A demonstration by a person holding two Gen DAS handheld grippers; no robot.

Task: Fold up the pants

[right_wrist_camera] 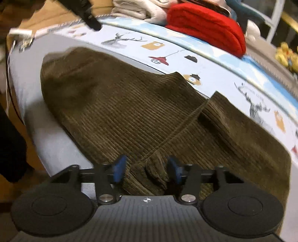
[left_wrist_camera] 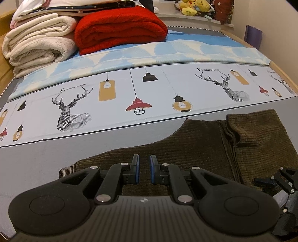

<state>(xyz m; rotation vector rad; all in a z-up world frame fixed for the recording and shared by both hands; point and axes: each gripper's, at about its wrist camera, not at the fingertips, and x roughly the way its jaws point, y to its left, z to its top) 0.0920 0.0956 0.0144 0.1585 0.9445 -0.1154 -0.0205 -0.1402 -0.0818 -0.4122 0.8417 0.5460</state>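
Observation:
Brown corduroy pants lie folded on the pale bed sheet. They fill the middle of the right wrist view. My left gripper hovers over the pants' near edge, its jaws a small gap apart with nothing between them. My right gripper is open, with a bunched fold of the corduroy lying between its blue pads. Part of the right gripper shows at the lower right of the left wrist view.
A printed sheet with deer and lamps runs across the bed behind the pants. A folded red blanket and cream blankets are stacked at the back. Yellow plush toys sit on a far shelf. The bed's edge falls away at left.

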